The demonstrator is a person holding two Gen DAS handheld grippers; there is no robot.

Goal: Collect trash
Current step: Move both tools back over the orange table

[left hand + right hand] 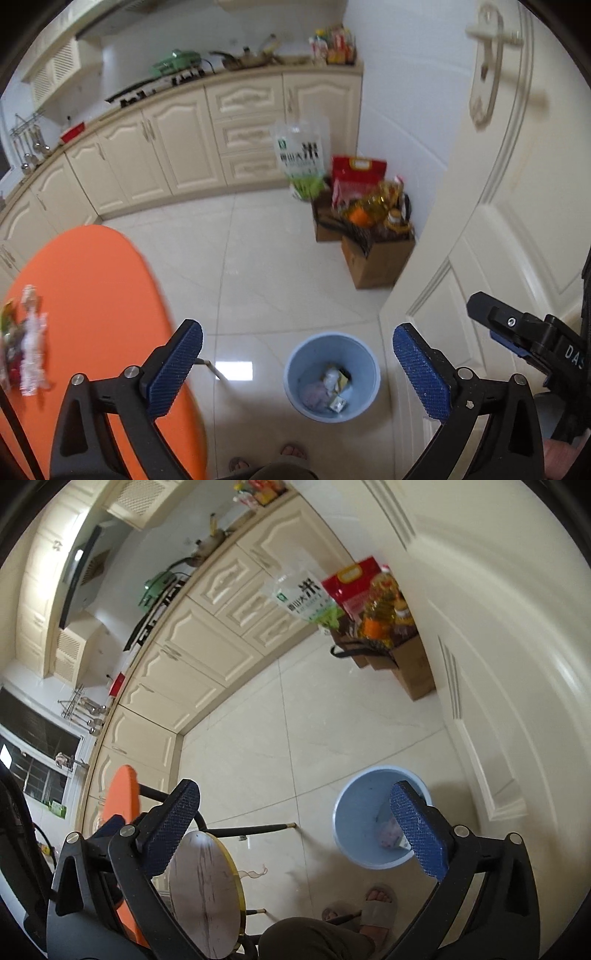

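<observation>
In the right wrist view the right gripper (pixel 295 827), jaws spread wide and empty, has one blue finger covering part of the blue bin (pixel 354 827) at lower right, hiding most of the trash inside. The left gripper (pixel 297 369) is likewise wide open and empty above the bin (pixel 295 373), where several crumpled scraps (pixel 330 387) lie, too small to count. Blurred wrappers (pixel 26 339) sit on the orange table (pixel 96 288) at left; two cardboard boxes (pixel 376 258) stand by the door (pixel 517 206).

Cream wooden kitchen cabinets (pixel 177 147) line the far wall; brown cardboard boxes (pixel 376 258) of groceries stand right, near a cream panelled door (pixel 517 221).
</observation>
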